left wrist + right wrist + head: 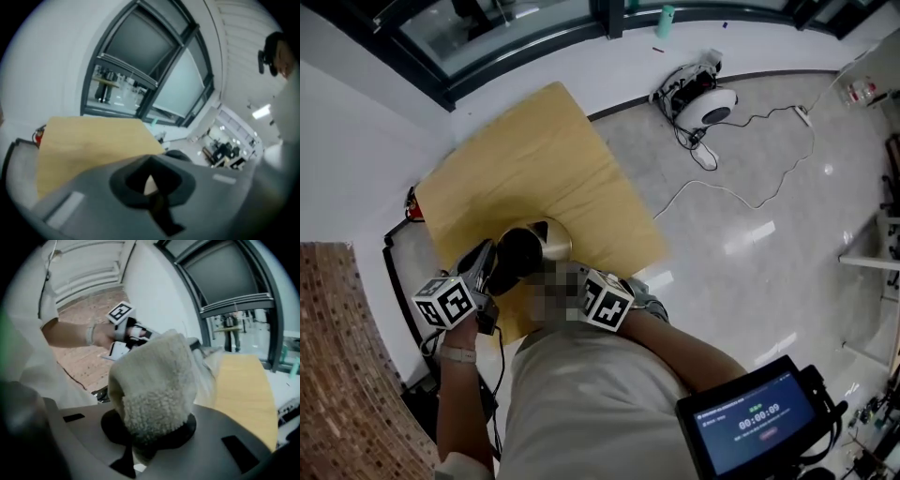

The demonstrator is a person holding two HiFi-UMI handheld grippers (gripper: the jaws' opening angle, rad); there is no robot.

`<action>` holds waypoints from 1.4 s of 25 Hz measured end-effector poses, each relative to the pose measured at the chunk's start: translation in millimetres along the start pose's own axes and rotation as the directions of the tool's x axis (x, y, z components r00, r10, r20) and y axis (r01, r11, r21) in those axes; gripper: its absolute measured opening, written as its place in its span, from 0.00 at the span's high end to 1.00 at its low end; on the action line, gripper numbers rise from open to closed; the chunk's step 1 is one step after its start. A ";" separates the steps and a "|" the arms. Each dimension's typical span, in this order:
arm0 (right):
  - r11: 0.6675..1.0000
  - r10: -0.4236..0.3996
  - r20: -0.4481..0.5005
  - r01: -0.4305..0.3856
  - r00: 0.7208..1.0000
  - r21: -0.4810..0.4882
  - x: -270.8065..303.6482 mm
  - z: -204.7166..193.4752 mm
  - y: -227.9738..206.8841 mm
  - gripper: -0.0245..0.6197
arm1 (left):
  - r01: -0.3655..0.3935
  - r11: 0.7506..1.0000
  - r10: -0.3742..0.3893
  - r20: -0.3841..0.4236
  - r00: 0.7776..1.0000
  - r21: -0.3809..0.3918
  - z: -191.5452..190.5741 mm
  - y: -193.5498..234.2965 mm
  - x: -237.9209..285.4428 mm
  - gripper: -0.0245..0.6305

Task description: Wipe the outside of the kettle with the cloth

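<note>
A dark kettle point(523, 255) with a golden part is over the near edge of the yellow wooden table point(525, 159). My left gripper point(487, 272) reaches it from the left and looks shut on its dark handle. In the left gripper view the left gripper point(150, 187) has its jaws together, with a dark rounded part of the kettle point(180, 154) just beyond. My right gripper point(150, 437) is shut on a cream fleecy cloth point(157, 380), which hides most of the kettle. The left gripper point(136, 331) shows behind the cloth. In the head view the right gripper point(574, 281) is right of the kettle.
A white round device point(705, 103) with trailing cables lies on the tiled floor to the far right. A tablet point(759, 422) with a timer is at the lower right. A brick-patterned surface point(337, 356) is on the left. Windows run behind the table.
</note>
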State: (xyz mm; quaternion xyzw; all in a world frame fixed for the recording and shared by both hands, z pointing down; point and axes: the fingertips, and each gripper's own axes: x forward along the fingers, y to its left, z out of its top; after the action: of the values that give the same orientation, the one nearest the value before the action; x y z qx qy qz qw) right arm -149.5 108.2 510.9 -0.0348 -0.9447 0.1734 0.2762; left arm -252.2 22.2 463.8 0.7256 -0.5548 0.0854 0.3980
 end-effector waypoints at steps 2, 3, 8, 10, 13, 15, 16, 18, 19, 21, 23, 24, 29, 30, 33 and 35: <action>0.989 -0.077 0.035 0.071 0.996 0.131 -14.3 -9.4 -25.0 0.85 | 0.000 0.992 0.011 0.083 0.997 -0.130 -3.7 -4.1 -7.7 0.98; 0.973 -0.115 0.058 0.100 0.992 0.210 -21.2 -13.6 -39.1 0.85 | 0.004 0.983 0.018 0.116 0.993 -0.186 -6.4 -7.5 -9.2 0.98; 0.835 -0.353 0.301 0.153 0.886 0.528 -72.7 7.7 -101.4 0.85 | 0.064 0.989 -0.042 0.162 0.986 -0.134 -7.1 -42.8 -13.4 0.98; 0.783 -0.427 0.519 0.016 0.741 0.622 -108.2 48.1 -117.1 0.85 | 0.060 0.984 -0.087 0.162 0.983 0.167 15.0 -70.6 -13.5 0.98; 0.754 -0.462 0.608 -0.075 0.646 0.653 -106.9 73.3 -139.0 0.85 | 0.078 0.847 -0.122 0.050 0.991 0.526 22.8 -98.7 16.5 0.98; 0.704 -0.513 0.417 0.090 0.750 0.704 -66.5 28.7 -163.7 0.85 | 0.083 0.811 -0.100 -0.003 0.995 0.580 18.1 -99.6 31.7 0.96; 0.639 -0.529 0.267 0.170 0.806 0.750 -45.3 -9.2 -177.5 0.85 | 0.075 0.813 -0.095 0.005 0.996 0.578 18.7 -98.4 32.6 0.96; 0.501 -0.477 0.101 0.176 0.873 0.847 -23.8 -55.9 -186.2 0.85 | 0.059 0.842 -0.097 0.043 0.994 0.537 21.6 -95.7 29.1 0.96; 0.511 -0.461 0.156 0.117 0.874 0.852 -29.6 -42.3 -176.4 0.85 | 0.052 0.853 -0.095 0.057 0.994 0.519 22.4 -94.3 27.1 0.96; 0.724 -0.424 0.424 0.018 0.800 0.690 -60.8 34.9 -133.1 0.85 | 0.040 0.849 -0.086 0.063 0.994 0.527 22.1 -93.1 25.4 0.97; 0.882 -0.357 0.585 0.057 0.728 0.468 -77.8 81.0 -100.0 0.85 | 0.030 0.836 -0.076 0.062 0.995 0.547 20.6 -92.8 25.9 0.96; 0.869 -0.397 0.548 0.110 0.736 0.482 -71.4 65.8 -107.2 0.85 | 0.023 0.833 -0.069 0.063 0.996 0.553 20.3 -92.3 26.6 0.97; 0.535 -0.542 0.198 0.153 0.817 0.831 -48.3 -17.1 -143.0 0.85 | 0.015 0.839 -0.060 0.065 0.996 0.544 20.1 -94.9 28.7 0.97; 0.672 -0.518 0.352 0.116 0.780 0.732 -64.7 27.4 -121.7 0.85 | 0.019 0.846 -0.066 0.069 0.995 0.533 21.4 -93.8 28.6 0.96; 0.833 -0.454 0.538 0.124 0.711 0.539 -76.2 70.9 -97.6 0.85 | 0.010 0.867 -0.053 0.074 0.996 0.499 21.5 -88.6 28.2 0.97; 0.623 -0.555 0.276 0.172 0.785 0.763 -45.5 -12.8 -133.1 0.85 | -0.016 0.865 -0.028 0.080 0.996 0.501 22.9 -88.4 30.2 0.97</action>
State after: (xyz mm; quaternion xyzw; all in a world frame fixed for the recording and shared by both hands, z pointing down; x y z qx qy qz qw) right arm -100.2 -20.0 543.9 0.3171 -0.8281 0.4596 0.0505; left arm -171.1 -9.5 422.9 0.8088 -0.5277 0.1944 0.1723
